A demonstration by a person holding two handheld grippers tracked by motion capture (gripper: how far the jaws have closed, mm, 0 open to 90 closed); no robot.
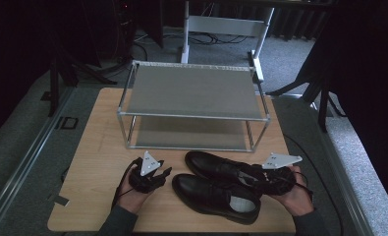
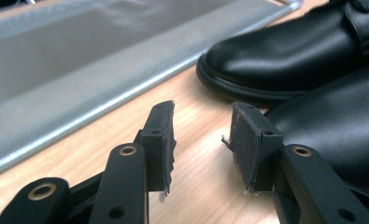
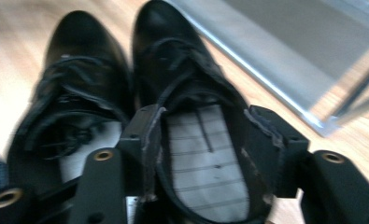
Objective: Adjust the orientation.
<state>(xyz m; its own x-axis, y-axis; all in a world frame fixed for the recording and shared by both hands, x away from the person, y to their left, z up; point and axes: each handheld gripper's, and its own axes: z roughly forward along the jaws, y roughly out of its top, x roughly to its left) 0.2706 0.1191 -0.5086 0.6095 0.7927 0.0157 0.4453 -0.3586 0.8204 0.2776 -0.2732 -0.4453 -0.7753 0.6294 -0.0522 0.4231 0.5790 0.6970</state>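
Observation:
Two black lace-up shoes lie side by side on the wooden table, toes to the left. The far shoe [image 1: 213, 166] is nearer the rack and the near shoe [image 1: 216, 196] nearer the front edge. My left gripper [image 1: 163, 173] is open and holds nothing, low over the table just left of the toes. In the left gripper view its jaws [image 2: 203, 114] frame bare wood, with the far shoe's toe [image 2: 285, 51] and the near shoe [image 2: 331, 135] at the right. My right gripper [image 1: 254, 175] is open at the far shoe's heel. Its jaws straddle the heel opening and grey insole [image 3: 205, 154], beside the near shoe [image 3: 74, 84].
A two-shelf metal shoe rack [image 1: 194, 91] stands at the back of the table, both shelves bare; its lower shelf [image 2: 79, 70] lies close beyond the shoes [image 3: 289, 51]. Grey carpet, cables and dark stands surround the table [image 1: 98, 147].

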